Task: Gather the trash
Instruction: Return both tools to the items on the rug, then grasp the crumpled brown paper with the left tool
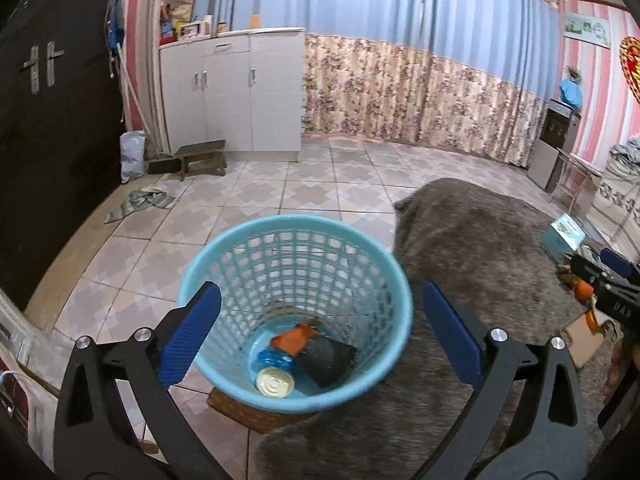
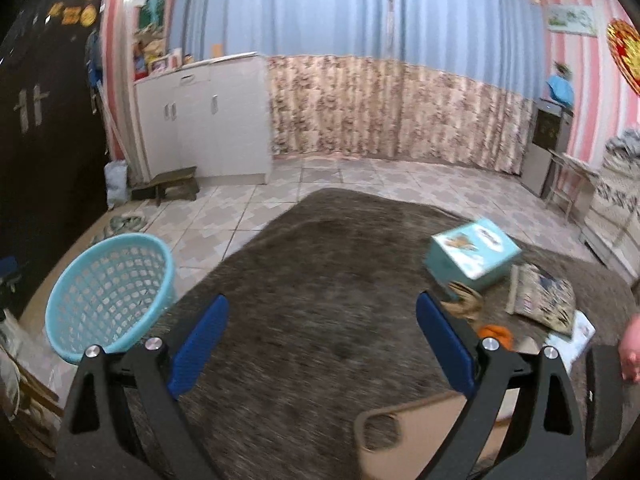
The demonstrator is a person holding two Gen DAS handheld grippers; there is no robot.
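The round light-blue plastic mesh basket [image 1: 294, 316] in the lower middle already held some trash, both the left gripper [image 1: 320, 336] and right gripper [image 2: 322, 344] were wide open and empty, and the teal cardboard box [image 2: 472, 254] at right still lay on the grey fuzzy rug [image 2: 320, 264].

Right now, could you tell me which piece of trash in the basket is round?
The pale yellow lid, lying nearest the camera; the orange, blue and dark pieces aren't round.

Glossy plastic basket [image 1: 224, 248], seemingly shaggy rug [image 2: 320, 264]
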